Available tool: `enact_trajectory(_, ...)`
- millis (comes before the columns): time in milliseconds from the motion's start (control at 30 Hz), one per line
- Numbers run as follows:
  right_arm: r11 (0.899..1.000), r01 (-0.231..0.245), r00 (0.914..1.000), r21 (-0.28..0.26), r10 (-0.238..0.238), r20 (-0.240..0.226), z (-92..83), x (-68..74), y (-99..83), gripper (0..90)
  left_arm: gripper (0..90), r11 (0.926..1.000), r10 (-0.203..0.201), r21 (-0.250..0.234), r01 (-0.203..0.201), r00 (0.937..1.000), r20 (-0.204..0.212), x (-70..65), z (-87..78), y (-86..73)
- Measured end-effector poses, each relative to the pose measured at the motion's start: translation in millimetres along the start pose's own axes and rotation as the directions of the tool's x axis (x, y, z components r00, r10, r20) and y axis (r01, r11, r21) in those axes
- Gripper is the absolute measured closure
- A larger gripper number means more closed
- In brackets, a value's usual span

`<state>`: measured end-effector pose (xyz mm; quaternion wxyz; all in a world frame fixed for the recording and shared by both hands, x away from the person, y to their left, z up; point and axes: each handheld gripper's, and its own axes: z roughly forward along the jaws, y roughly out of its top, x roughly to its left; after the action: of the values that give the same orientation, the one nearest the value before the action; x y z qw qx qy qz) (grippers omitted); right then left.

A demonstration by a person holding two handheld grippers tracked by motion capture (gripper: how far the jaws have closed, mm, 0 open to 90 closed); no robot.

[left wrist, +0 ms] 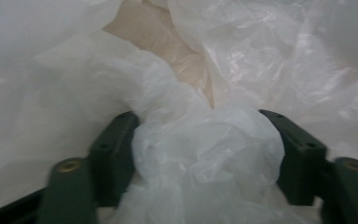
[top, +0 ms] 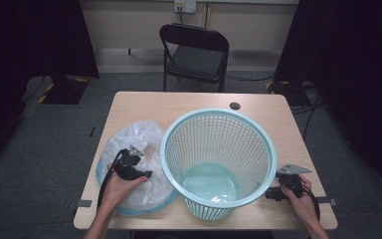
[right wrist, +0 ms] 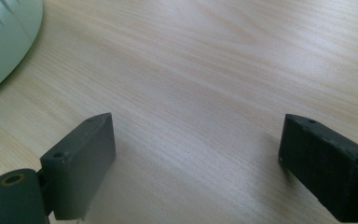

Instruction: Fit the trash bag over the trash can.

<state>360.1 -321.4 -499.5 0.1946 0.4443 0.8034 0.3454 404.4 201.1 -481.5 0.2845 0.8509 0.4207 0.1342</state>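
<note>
Bunched-up fold of the white plastic bag (left wrist: 205,154) sitting right between the left gripper (left wrist: 200,149) pads, wedged in from pad to pad and bulging up above them. Pressed on both sides from the look of it, so gripping the bag, not fully closed. No earlier shot to compare, so leaving it there.

From the high view, same bag (top: 129,144) spread over the left part of the table (top: 144,102), just beside the pale green mesh basket (top: 219,149) and touching its wall. Left gripper (top: 146,174) down on the crumpled plastic near the basket side, left hand (top: 119,186) behind it.

Right gripper (right wrist: 196,154) wide open, nothing between the pads, bare wood underneath, sliver of basket (right wrist: 4,37) at the top left corner. High view puts it (top: 268,195) low at the basket's right, held in the right hand (top: 301,201).

Hard to make out: bag's mouth and edges lost in the crumple. Blue rim under the bag at its near edge, can't tell what. Basket's base on the left hidden by plastic.
</note>
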Motion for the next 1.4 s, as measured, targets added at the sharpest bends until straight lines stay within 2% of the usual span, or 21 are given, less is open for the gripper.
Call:
enact_trajectory(100, 1.0, 0.007, 1.0, 0.0, -0.007, -0.007, 0.0, 0.2, 0.0, 10.3, 47.2, 0.9997, 0.025, -0.006, -0.025, 0.9995, 0.018, -2.7, -1.8, 0.1)
enact_trajectory(133, 1.0, 0.011, 0.9999, 0.0, -0.011, -0.011, 0.0, 0.4, 0.0, 10.3, 56.8, 0.9996, 0.029, -0.003, -0.029, 0.9992, 0.029, -3.6, -2.8, 0.2)
enact_trajectory(200, 1.0, 0.014, 0.9998, 0.0, -0.014, -0.013, 0.0, 0.5, 0.0, 10.3, 67.8, 0.9994, 0.033, -0.006, -0.033, 0.999, 0.03, -3.6, -3.5, 0.0)
enact_trajectory(333, 1.0, 0.014, 0.9998, 0.0, -0.014, -0.013, 0.0, 0.5, 0.0, 10.3, 80.3, 0.9996, 0.022, -0.018, -0.022, 0.9992, 0.034, -2.4, -4.1, -2.0)
enact_trajectory(500, 1.0, 0.014, 0.9998, 0.0, -0.014, -0.013, 0.0, 0.5, 0.1, 10.3, 83.6, 0.9983, -0.01, -0.057, 0.013, 0.9986, 0.052, 3.9, -8.2, -5.7)
enact_trajectory(567, 1.0, 0.014, 0.9998, 0.0, -0.014, -0.013, 0.0, 0.5, 0.0, 10.3, 84.0, 0.9951, -0.036, -0.09, 0.042, 0.9974, 0.062, 8.2, -14.5, -6.6)
enact_trajectory(600, 1.0, 0.015, 0.9998, 0.0, -0.015, -0.013, 0.0, 0.5, 0.0, 10.3, 84.2, 0.986, -0.058, -0.152, 0.069, 0.9952, 0.079, 13.1, -23.3, -8.3)
enact_trajectory(633, 1.0, 0.015, 0.9998, 0.0, -0.015, -0.013, 0.0, 0.5, 0.0, 10.3, 84.2, 0.986, -0.058, -0.152, 0.069, 0.9952, 0.079, 13.1, -23.3, -8.3)
enact_trajectory(700, 1.0, 0.014, 0.9998, 0.0, -0.014, -0.013, 0.0, 0.5, 0.0, 10.3, 84.3, 0.9756, -0.084, -0.195, 0.1, 0.9927, 0.086, 18.6, -31.4, -10.9)
enact_trajectory(733, 1.0, 0.014, 0.9998, 0.0, -0.014, -0.013, 0.0, 0.5, 0.1, 10.3, 84.3, 0.9666, -0.099, -0.227, 0.119, 0.9903, 0.098, 21.9, -35.3, -12.9)
enact_trajectory(800, 1.0, 0.014, 0.9998, 0.0, -0.014, -0.013, 0.0, 0.5, 0.0, 10.3, 84.3, 0.954, -0.112, -0.265, 0.14, 0.9868, 0.117, 25.7, -40.8, -15.8)
enact_trajectory(867, 1.0, 0.014, 0.9998, 0.0, -0.014, -0.013, 0.0, 0.5, 0.1, 10.3, 84.3, 0.9453, -0.11, -0.293, 0.142, 0.9862, 0.123, 28.0, -45.6, -17.5)
enact_trajectory(900, 1.0, 0.014, 0.9998, 0.0, -0.014, -0.013, 0.0, 0.5, 0.1, 10.3, 84.3, 0.9259, -0.111, -0.344, 0.156, 0.983, 0.146, 30.6, -53.0, -18.6)
enact_trajectory(933, 1.0, 0.014, 0.9998, 0.0, -0.014, -0.013, 0.0, 0.5, 0.1, 10.3, 84.2, 0.9192, -0.111, -0.36, 0.16, 0.9817, 0.155, 31.3, -55.7, -18.8)
enact_trajectory(967, 1.0, 0.014, 0.9998, 0.0, -0.014, -0.013, 0.0, 0.5, 0.0, 10.3, 84.2, 0.9086, -0.109, -0.383, 0.167, 0.9794, 0.17, 31.8, -59.0, -19.3)
enact_trajectory(1000, 1.0, 0.014, 0.9998, 0.0, -0.014, -0.013, 0.0, 0.5, 0.1, 10.3, 84.2, 0.9004, -0.103, -0.402, 0.166, 0.9796, 0.172, 32.1, -62.2, -19.6)
enact_trajectory(1067, 1.0, 0.014, 0.9998, 0.0, -0.014, -0.013, 0.0, 0.4, 0.1, 10.3, 84.2, 0.8899, -0.085, -0.43, 0.154, 0.981, 0.174, 32.2, -68.6, -19.9)
enact_trajectory(1133, 1.0, 0.014, 0.9998, 0.0, -0.014, -0.013, 0.0, 0.5, 0.1, 10.3, 84.1, 0.874, -0.075, -0.461, 0.152, 0.9806, 0.181, 32.2, -74.7, -20.5)
enact_trajectory(1267, 1.0, 0.014, 0.9998, 0.0, -0.014, -0.014, 0.0, 0.5, 0.1, 10.3, 84.1, 0.8413, -0.063, -0.519, 0.15, 0.9815, 0.181, 30.5, -86.6, -21.8)
enact_trajectory(1333, 1.0, 0.014, 0.9998, 0.0, -0.014, -0.014, 0.1, 0.4, 0.1, 9.9, 84.0, 0.82, -0.062, -0.551, 0.154, 0.9815, 0.182, 31.2, -90.6, -22.9)
enact_trajectory(1400, 1.0, 0.015, 0.9998, 0.003, -0.015, -0.016, 0.9, 0.5, 0.7, 8.7, 84.0, 0.8041, -0.061, -0.573, 0.158, 0.9811, 0.184, 31.9, -93.2, -23.3)
